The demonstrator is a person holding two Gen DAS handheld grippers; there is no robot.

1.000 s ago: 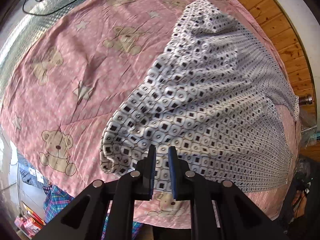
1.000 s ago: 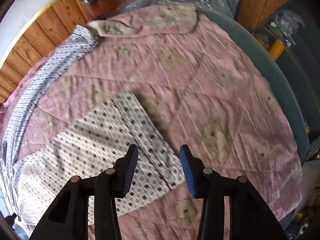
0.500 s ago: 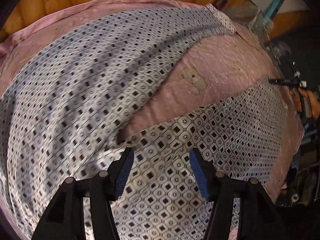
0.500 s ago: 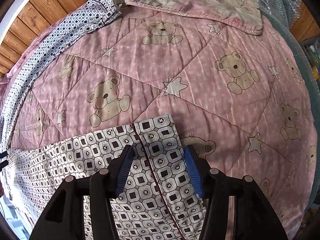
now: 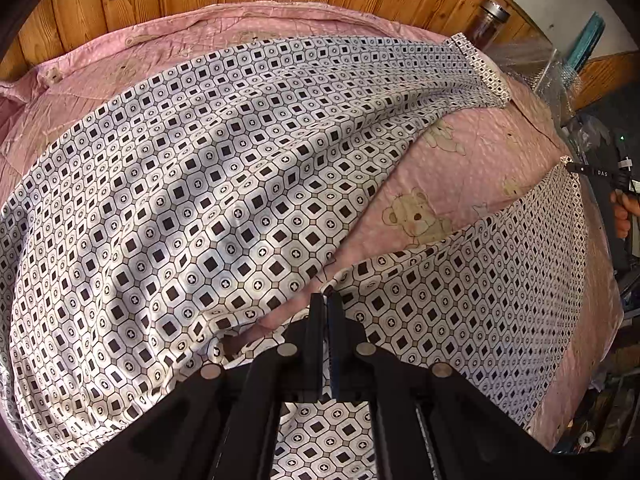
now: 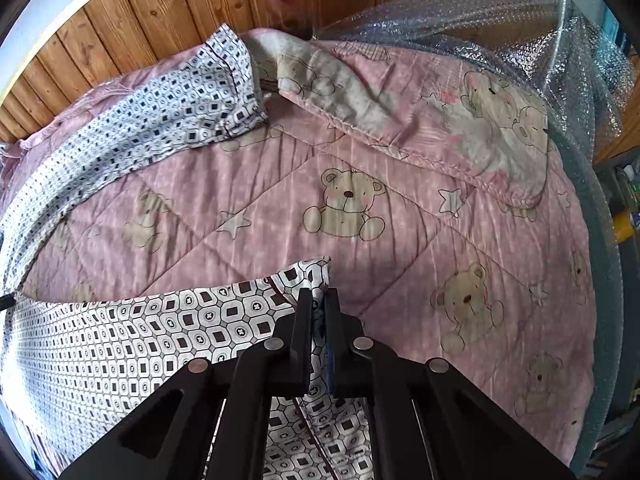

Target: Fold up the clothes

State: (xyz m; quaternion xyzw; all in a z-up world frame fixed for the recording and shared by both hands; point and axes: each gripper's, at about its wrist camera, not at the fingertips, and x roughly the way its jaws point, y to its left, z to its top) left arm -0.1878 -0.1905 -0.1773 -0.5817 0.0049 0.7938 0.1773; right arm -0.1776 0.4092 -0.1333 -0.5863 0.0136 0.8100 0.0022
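1. Wood-panel wall behind; pink teddy-bear quilt [image 6: 400, 200] covers the bed, bubble wrap [image 6: 500, 32] at its far side.
2. Change: half a second ago both pairs of fingers stood open over the patterned trousers [image 5: 200, 184]; now both are pinched shut on the near leg.
3. Left gripper [image 5: 327, 320] nips the leg's upper edge close to the crotch; right gripper [image 6: 316, 312] nips the hem corner (fabric visibly between the fingers).
4. Meaning: grasp looks done, so the leg is probably ready to be lifted over onto the far leg, which lies along the wall.
5. Pose: both low, close over the quilt, pointing toward the wall, near leg stretched between them.
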